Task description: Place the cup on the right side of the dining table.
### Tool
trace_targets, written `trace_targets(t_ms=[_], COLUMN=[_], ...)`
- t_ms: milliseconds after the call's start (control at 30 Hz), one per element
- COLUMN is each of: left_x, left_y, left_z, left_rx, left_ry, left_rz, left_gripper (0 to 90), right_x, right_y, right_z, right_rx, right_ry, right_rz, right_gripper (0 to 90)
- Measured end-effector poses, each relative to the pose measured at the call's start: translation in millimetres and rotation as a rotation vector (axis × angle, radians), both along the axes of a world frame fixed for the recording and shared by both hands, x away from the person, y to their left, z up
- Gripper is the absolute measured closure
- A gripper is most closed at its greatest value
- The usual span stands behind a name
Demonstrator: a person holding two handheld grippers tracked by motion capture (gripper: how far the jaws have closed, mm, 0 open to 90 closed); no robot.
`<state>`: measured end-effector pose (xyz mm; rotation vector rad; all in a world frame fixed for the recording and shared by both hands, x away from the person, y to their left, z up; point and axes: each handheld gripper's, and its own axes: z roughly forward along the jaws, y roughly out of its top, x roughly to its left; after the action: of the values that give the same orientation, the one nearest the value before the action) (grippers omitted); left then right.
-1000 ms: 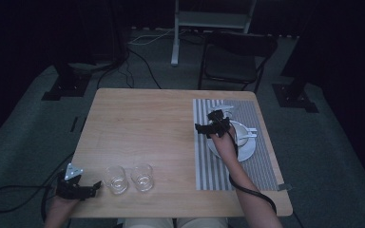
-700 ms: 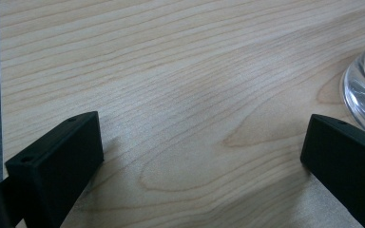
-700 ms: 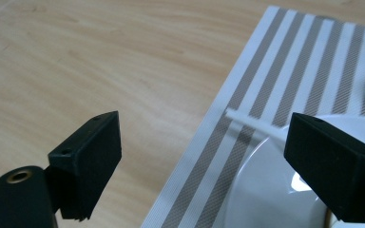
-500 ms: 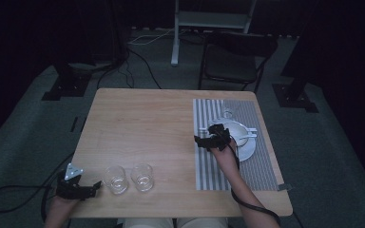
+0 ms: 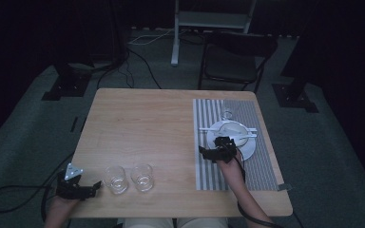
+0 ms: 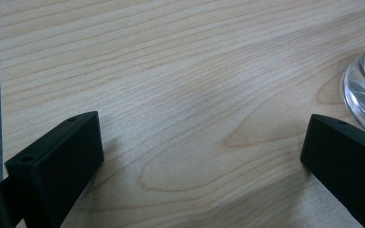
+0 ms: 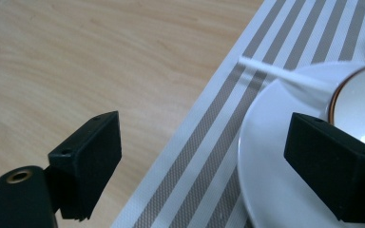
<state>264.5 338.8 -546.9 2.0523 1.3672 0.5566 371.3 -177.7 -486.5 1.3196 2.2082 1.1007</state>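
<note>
Readable text: none that I can make out.
Labels or brands: none on my table or striped mat.

Three glasses (one plate, one bowl)

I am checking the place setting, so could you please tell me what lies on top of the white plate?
On the white plate sits a smaller gold-rimmed dish, with a pale utensil lying across. The right gripper covers the plate's near left edge.

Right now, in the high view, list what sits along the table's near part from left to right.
left gripper → first glass → second glass → right gripper → white plate
</note>
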Motion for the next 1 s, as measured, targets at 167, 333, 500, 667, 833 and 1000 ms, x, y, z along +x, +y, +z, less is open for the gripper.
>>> trace_targets(t_ms=[167, 333, 500, 667, 833, 1000], left_x=[0.0, 0.0, 0.0, -0.3, -0.3, -0.3], left_y=[0.0, 0.0, 0.0, -0.1, -0.1, -0.1], left_z=[0.0, 0.0, 0.0, 0.0, 0.0, 0.0], left_rx=[0.000, 0.000, 0.000, 0.000, 0.000, 0.000], left_ry=[0.000, 0.000, 0.000, 0.000, 0.000, 0.000], left_rz=[0.000, 0.000, 0.000, 0.002, 0.002, 0.002], left_gripper=[0.7, 0.7, 0.7, 0.7, 0.7, 0.7], right_x=[-12.4, -24.5, -37.0, -47.4, -55.2, -65.1], right_y=[-6.0, -12.3, -19.6, -30.2, -37.5, -49.6], right_z=[-5.8, -8.5, -10.1, -14.5, -21.0, -26.8], right_rx=[0.003, 0.018, 0.019, 0.031, 0.033, 0.019], right_ry=[-0.001, 0.002, -0.014, -0.034, -0.017, -0.028], right_rz=[0.001, -0.004, -0.014, -0.041, -0.048, -0.070], right_gripper=[11.9, 11.9, 11.9, 11.9, 11.9, 11.9])
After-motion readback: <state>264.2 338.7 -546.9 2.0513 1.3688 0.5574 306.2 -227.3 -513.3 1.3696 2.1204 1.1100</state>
